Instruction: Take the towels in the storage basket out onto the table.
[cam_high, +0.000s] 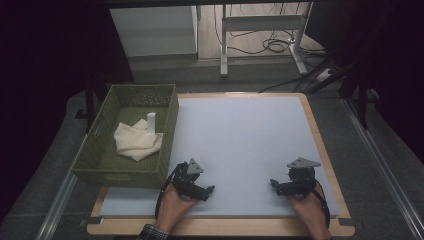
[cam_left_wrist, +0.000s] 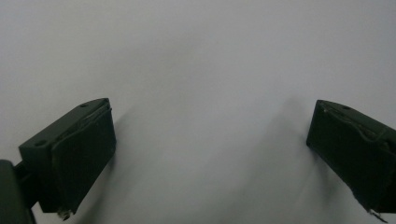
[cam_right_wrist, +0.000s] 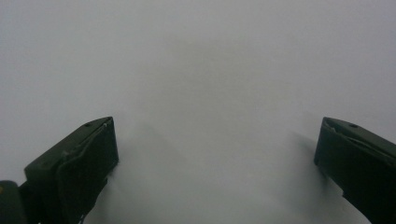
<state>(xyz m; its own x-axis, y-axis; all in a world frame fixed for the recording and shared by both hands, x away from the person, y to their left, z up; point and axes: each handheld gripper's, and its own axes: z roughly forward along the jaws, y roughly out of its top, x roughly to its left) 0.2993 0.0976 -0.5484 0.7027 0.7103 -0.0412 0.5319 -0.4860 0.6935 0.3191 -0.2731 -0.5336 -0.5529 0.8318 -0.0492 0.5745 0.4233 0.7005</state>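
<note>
My wrists are cut off at the bottom edge, below the desk (cam_high: 240, 135). The basket (cam_high: 167, 145) wall hides part of the cloth (cam_high: 134, 140). The white thing (cam_high: 151, 121) behind the cloth is too small to tell.

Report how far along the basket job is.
Done, by the look of it: a cream cloth and a white upright piece lie in the green basket. In hand: nothing; left gripper and right gripper are open on the white mat. Left: nothing visible.

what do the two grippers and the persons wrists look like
Both the left gripper and the right gripper are black, each topped by a grey three-cornered plate, with black cables looping round the hands. Their fingers are blocky black pads. The left wrist wears a metal watch.
</note>
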